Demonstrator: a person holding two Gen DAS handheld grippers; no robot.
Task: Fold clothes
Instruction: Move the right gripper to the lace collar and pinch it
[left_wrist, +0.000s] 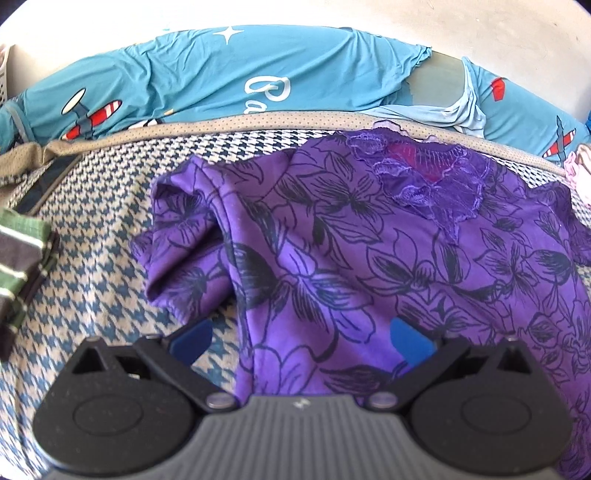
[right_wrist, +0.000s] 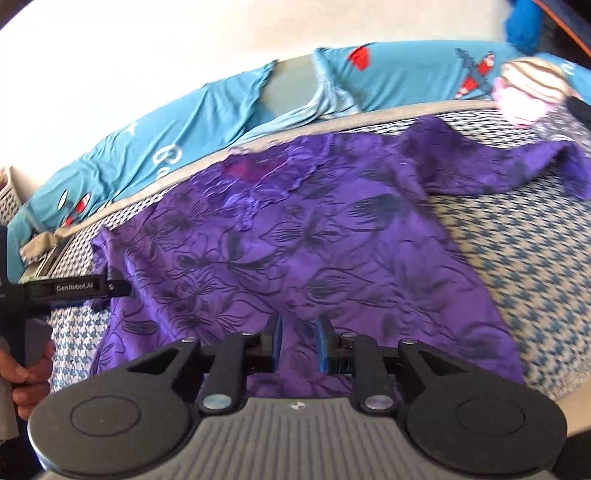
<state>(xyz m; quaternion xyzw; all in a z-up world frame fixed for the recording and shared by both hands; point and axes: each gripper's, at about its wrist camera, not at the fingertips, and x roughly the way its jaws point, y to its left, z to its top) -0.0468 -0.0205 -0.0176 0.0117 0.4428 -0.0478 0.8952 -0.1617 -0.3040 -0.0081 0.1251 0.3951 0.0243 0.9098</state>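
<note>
Both fisheye views are brightly and evenly lit by soft daylight, with shadows faint. The pale wall (left_wrist: 332, 14) is overexposed to near white. Straight edges bow strongly toward the rounded, dark-cornered borders. The left wrist view is sharp; the right wrist view is smeared, most at the purple garment (right_wrist: 314, 229).

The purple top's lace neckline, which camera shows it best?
The left wrist view. There the lace neckline is sharp, and its stitched flowers and a pink patch behind them read clearly. The right wrist view also takes in the lace neckline, but it is blurred and farther off, so the purple top shows more fully, one sleeve spread.
</note>
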